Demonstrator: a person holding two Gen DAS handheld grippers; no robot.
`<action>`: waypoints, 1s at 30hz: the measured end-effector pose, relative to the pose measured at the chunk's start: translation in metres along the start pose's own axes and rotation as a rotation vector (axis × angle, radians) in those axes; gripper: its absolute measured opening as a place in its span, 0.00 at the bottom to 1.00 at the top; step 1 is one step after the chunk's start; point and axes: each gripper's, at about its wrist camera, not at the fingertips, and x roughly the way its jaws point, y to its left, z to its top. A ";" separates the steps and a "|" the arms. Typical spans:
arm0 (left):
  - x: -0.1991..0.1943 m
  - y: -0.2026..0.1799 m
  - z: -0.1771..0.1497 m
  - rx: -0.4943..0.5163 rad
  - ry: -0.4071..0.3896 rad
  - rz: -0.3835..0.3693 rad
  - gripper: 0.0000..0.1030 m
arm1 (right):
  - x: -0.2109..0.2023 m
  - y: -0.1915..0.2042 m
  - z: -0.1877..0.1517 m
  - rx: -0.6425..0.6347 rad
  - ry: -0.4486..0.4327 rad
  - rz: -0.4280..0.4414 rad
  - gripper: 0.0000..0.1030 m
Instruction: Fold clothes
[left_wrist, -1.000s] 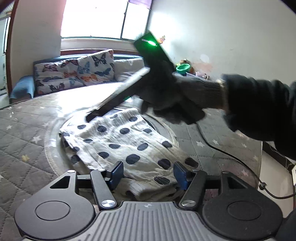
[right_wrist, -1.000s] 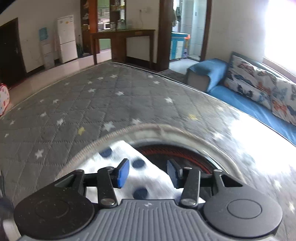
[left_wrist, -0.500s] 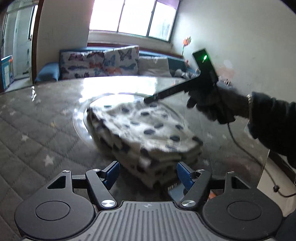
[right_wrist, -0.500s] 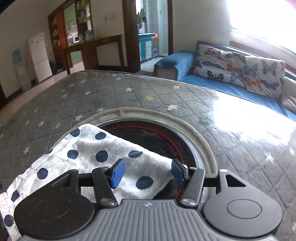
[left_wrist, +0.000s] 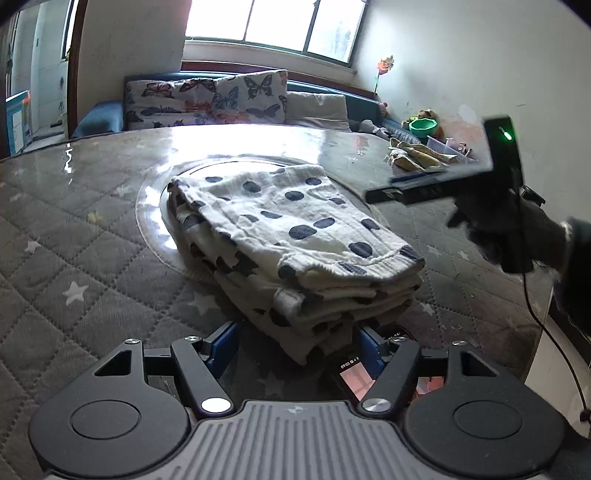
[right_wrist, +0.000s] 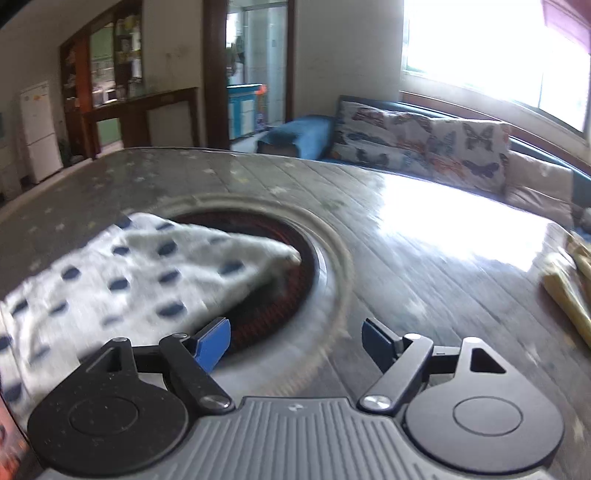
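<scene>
A white garment with dark blue dots (left_wrist: 291, 236) lies folded into a thick stack over the round inset of the table. My left gripper (left_wrist: 295, 345) stands open just in front of the stack's near edge, holding nothing. In the left wrist view the right gripper (left_wrist: 380, 192) hangs above the table to the right of the stack, held by a gloved hand (left_wrist: 532, 236). In the right wrist view my right gripper (right_wrist: 295, 341) is open and empty, with the dotted garment (right_wrist: 140, 273) blurred at the left, apart from the fingers.
The table (left_wrist: 74, 258) has a grey star-quilted cover under glass, with a round burner inset (right_wrist: 295, 258). Yellowish cloth (left_wrist: 417, 157) lies at the far right edge. A cable (left_wrist: 554, 332) trails off the right side. A sofa with butterfly cushions (left_wrist: 207, 98) stands behind.
The left gripper pulled back and lowered, so the stack sits lower and closer in view. The right gripper swung away to the right, off the garment, and its jaws widened.
</scene>
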 end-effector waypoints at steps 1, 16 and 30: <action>0.001 0.000 0.000 -0.004 0.002 0.002 0.68 | -0.002 -0.003 -0.004 0.011 0.003 -0.004 0.80; 0.010 -0.002 0.000 -0.009 0.009 0.042 0.67 | -0.016 -0.038 -0.046 0.123 0.002 -0.102 0.96; 0.014 0.007 0.006 -0.027 0.005 0.053 0.67 | -0.012 -0.035 -0.045 0.116 0.016 -0.109 1.00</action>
